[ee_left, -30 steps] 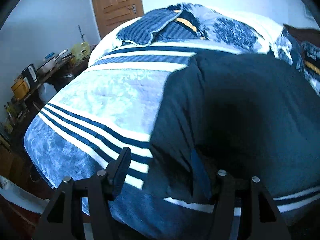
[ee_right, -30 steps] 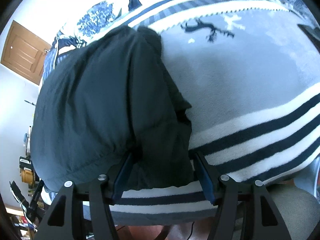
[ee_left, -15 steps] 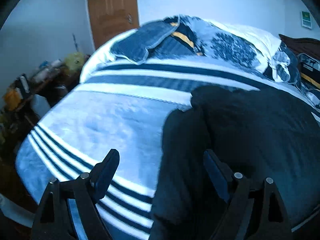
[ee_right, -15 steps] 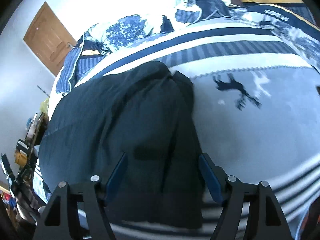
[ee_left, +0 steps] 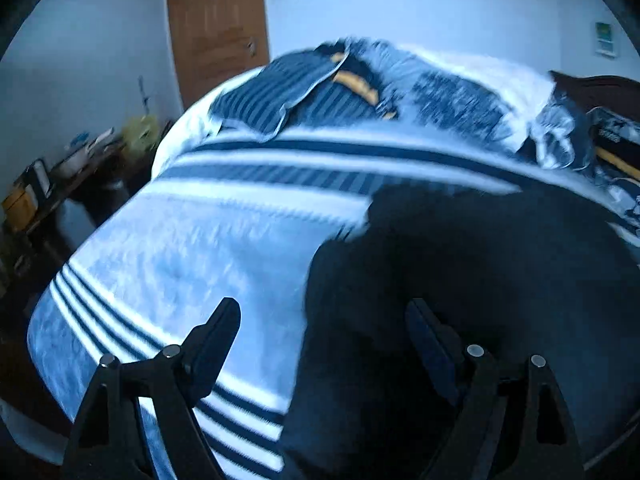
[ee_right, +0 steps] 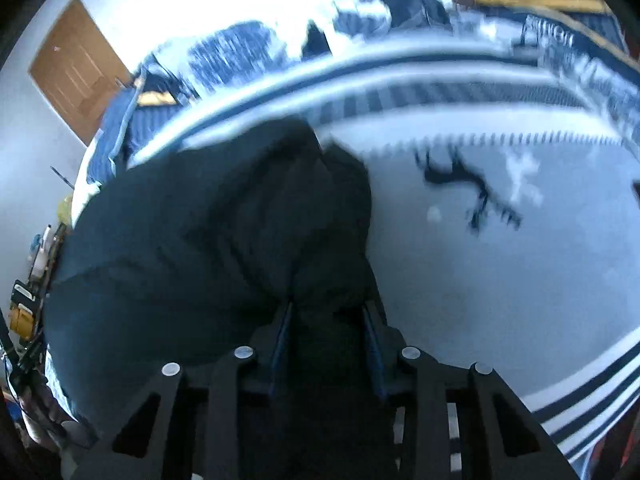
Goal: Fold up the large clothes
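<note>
A large dark navy garment [ee_left: 500, 280] lies spread on a bed with a blue and white striped blanket [ee_left: 200, 248]. My left gripper [ee_left: 324, 320] is open and empty, above the garment's left edge, with its right finger over the cloth. In the right wrist view the garment [ee_right: 208, 240] fills the left half. My right gripper [ee_right: 328, 320] has its jaws drawn close on a bunched fold of the garment's right side.
Pillows and a striped quilt [ee_left: 360, 92] are piled at the head of the bed. A wooden door [ee_left: 218, 32] stands behind. A cluttered side table [ee_left: 68, 172] is left of the bed. The blanket shows a dark deer print [ee_right: 464, 184].
My left gripper has lifted off the garment's lower edge and moved forward, staying open. My right gripper has narrowed from wide open to pinching a fold of the garment.
</note>
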`<state>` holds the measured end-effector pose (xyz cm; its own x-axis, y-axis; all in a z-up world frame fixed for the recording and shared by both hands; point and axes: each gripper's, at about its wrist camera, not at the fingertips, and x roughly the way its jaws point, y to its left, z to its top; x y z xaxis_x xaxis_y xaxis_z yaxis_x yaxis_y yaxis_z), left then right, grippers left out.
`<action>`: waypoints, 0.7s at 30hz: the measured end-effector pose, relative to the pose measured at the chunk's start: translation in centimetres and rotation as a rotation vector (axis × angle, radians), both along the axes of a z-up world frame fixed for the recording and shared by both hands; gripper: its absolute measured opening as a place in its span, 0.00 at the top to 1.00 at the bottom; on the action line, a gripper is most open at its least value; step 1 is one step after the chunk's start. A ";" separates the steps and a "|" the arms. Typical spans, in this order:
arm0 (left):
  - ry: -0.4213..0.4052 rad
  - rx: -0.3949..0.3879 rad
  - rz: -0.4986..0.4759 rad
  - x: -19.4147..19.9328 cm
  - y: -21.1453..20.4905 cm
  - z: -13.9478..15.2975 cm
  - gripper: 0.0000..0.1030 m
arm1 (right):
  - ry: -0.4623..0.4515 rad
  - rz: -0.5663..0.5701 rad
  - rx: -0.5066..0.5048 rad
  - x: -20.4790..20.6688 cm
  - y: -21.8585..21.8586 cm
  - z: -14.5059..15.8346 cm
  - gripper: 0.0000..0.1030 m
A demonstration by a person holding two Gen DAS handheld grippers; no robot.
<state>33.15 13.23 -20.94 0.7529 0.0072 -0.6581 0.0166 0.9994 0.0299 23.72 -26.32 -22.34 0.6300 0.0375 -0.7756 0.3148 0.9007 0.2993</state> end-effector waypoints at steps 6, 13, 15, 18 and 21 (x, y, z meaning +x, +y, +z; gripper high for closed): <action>0.020 -0.081 -0.107 5.0 -6.2 2.8 0.17 | -0.154 0.095 0.162 5.5 1.6 4.7 0.20; 0.170 -0.052 -0.047 10.7 -8.5 -2.5 0.17 | 0.075 0.181 0.124 14.4 5.7 -1.0 0.20; 0.197 -0.020 -0.002 11.5 -7.6 -4.2 0.17 | 0.108 0.169 0.104 15.1 5.3 -2.3 0.22; 0.186 -0.062 0.026 12.0 -6.3 -5.5 0.15 | 0.149 0.128 0.064 15.8 4.5 -3.9 0.23; 0.208 -0.037 0.031 12.8 -6.3 -5.9 0.14 | 0.166 0.136 0.026 16.7 4.5 -4.7 0.23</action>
